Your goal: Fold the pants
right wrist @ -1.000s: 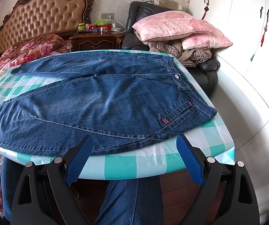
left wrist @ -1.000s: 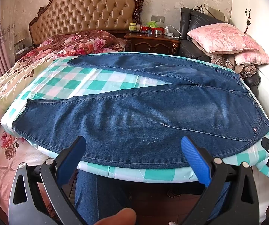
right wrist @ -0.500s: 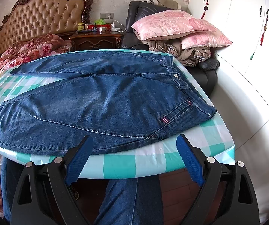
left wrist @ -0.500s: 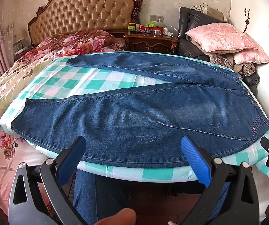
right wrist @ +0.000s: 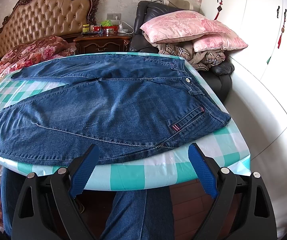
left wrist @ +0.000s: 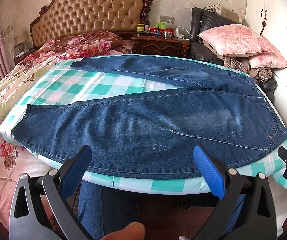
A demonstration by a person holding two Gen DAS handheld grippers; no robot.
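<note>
Almost nothing is being changed: the jeans (left wrist: 143,124) are still lying unfolded, both hand-held grippers (left wrist: 143,170) (right wrist: 143,168) being kept wide apart, empty.

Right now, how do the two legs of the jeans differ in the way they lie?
The near leg lies along the table's front edge, just ahead of the open left gripper; the far leg lies at the back edge. The near leg looks wider; the far leg looks narrower. Both lie flat, unfolded, spread apart on the checked cloth.
</note>
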